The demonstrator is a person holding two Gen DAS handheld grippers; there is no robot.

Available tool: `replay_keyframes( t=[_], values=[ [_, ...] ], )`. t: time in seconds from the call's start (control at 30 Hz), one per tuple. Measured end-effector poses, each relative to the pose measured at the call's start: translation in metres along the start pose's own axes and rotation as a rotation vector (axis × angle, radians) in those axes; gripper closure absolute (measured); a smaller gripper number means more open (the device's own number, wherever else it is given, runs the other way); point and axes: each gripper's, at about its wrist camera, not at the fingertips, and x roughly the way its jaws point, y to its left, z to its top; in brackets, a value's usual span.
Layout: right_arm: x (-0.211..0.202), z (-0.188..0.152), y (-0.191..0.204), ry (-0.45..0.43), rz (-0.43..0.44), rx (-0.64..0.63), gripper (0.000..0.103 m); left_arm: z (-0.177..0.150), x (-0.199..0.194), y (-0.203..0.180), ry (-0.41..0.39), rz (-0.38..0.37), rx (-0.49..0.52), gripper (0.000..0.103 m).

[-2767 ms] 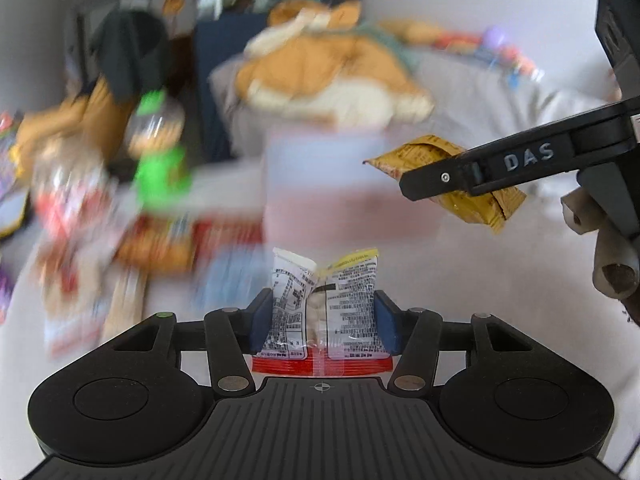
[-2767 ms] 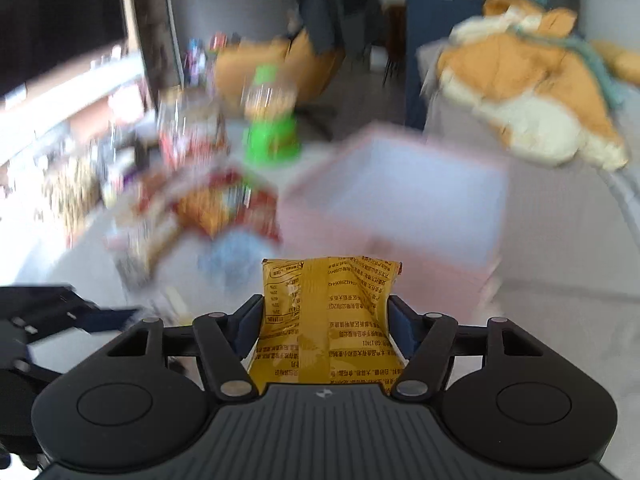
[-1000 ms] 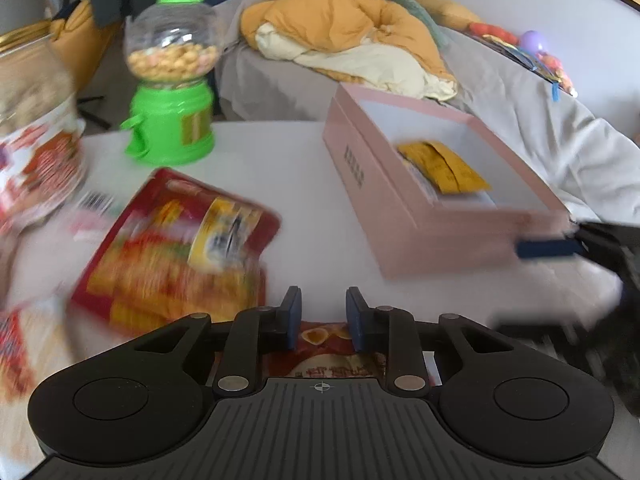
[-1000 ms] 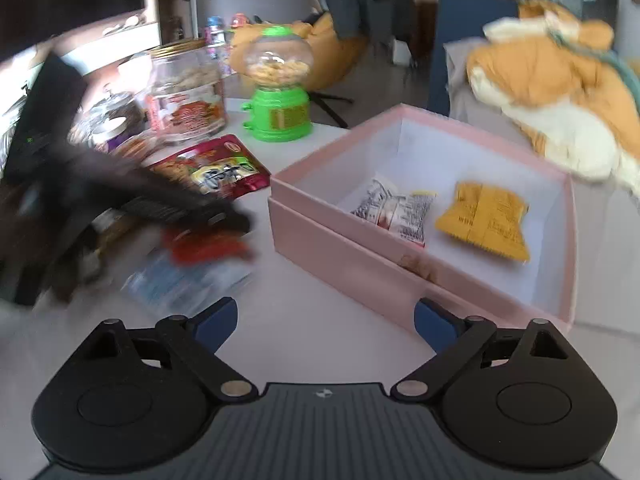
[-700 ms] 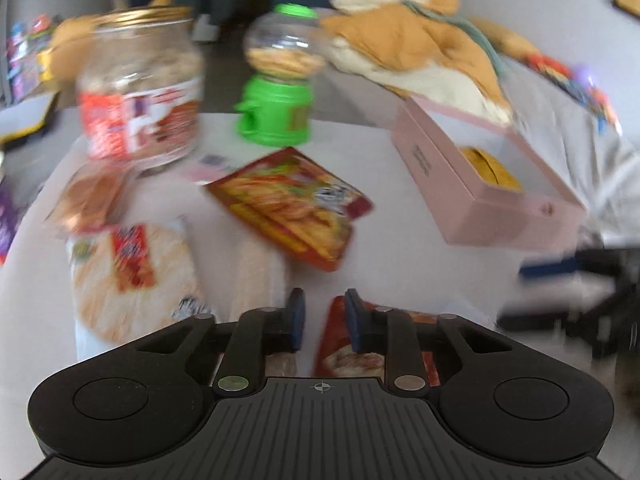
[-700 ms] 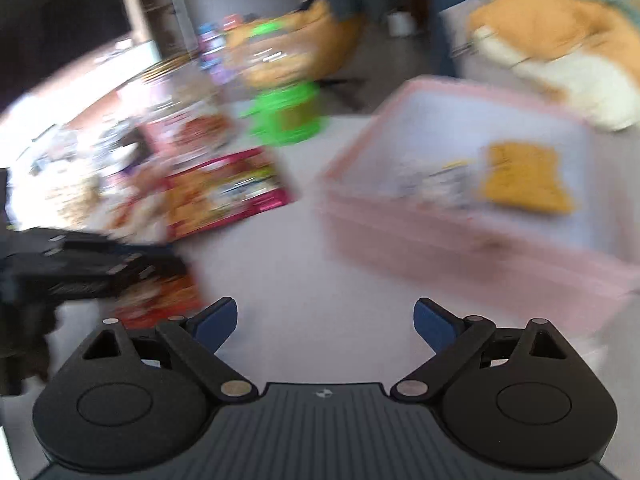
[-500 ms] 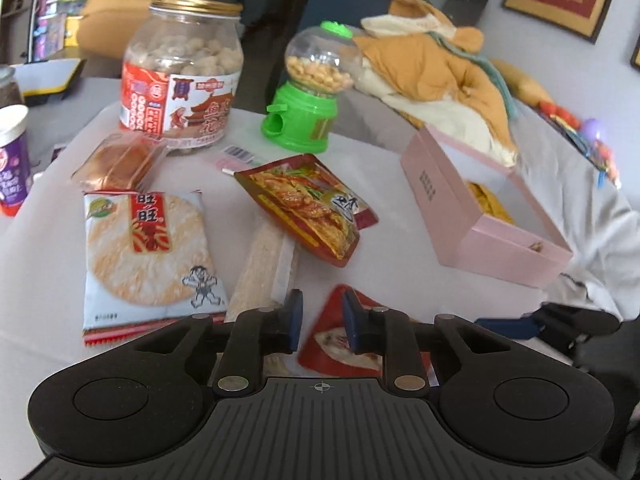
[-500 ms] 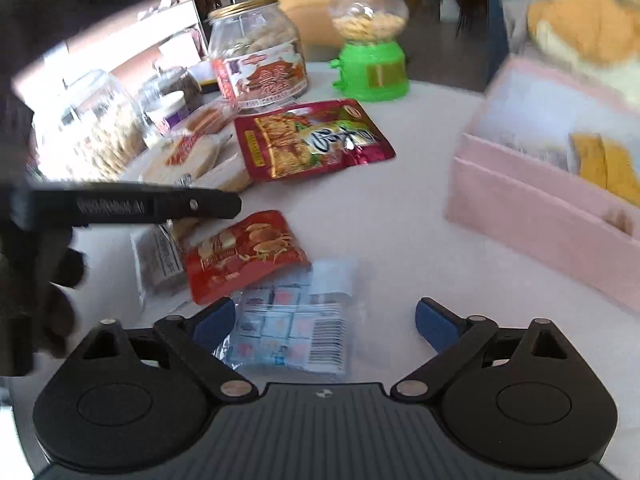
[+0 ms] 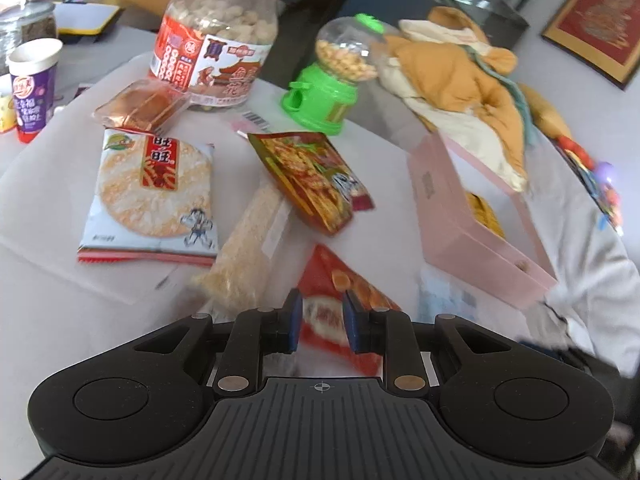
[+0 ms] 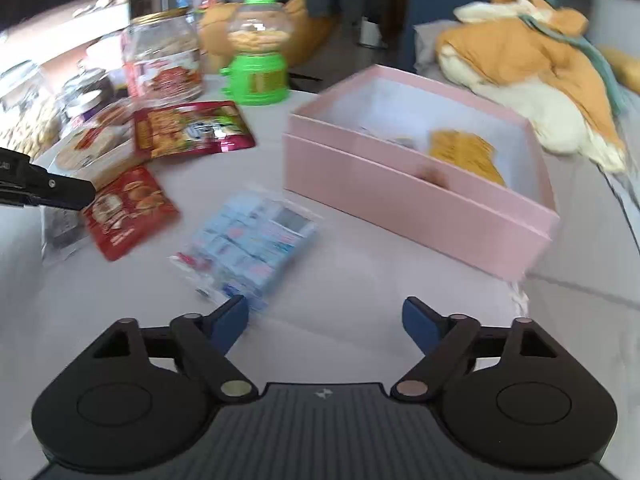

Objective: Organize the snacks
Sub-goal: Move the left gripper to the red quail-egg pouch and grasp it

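Observation:
A pink box (image 10: 420,200) stands on the white table and holds a yellow packet (image 10: 466,150) and a white packet. It also shows in the left wrist view (image 9: 472,240). My left gripper (image 9: 320,322) hangs over a small red snack packet (image 9: 340,300) with its jaws narrowly apart and nothing held between them. That red packet (image 10: 126,210) lies flat in the right wrist view, with the left gripper's finger above its left edge. My right gripper (image 10: 326,320) is wide open and empty, just in front of a pale blue packet (image 10: 252,242).
On the table lie a dark red pouch (image 9: 310,178), a rice cracker bag (image 9: 154,196), a long pale cracker pack (image 9: 248,256) and a brown wrapped snack (image 9: 140,106). A big jar (image 9: 218,36), a green candy dispenser (image 9: 332,84) and a purple cup (image 9: 32,88) stand behind.
Both grippers dropped their packets into the pink box and swung back left to the loose snacks. The left gripper came down over the red packet; the right drew near the blue packet.

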Motion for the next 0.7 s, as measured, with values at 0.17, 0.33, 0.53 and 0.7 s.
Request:
replay_keyframes(
  t=[0.17,0.33,0.53,0.7],
  values=[
    [0.002,-0.015,-0.014,-0.020,0.033,0.074,0.008,0.008,0.037,-0.020,0.001,-0.022,0.094,0.076],
    [0.000,-0.016,-0.020,-0.040,0.062,0.112,0.007,0.005,0.050,-0.047,0.019,-0.114,0.261,0.072],
    [0.012,0.015,-0.013,-0.027,0.138,0.194,0.007,-0.005,-0.008,-0.042,-0.028,-0.030,0.191,0.072],
    [0.038,0.050,0.009,-0.024,0.129,0.162,0.024,-0.020,-0.027,-0.020,0.060,-0.033,0.047,0.072]
  ],
)
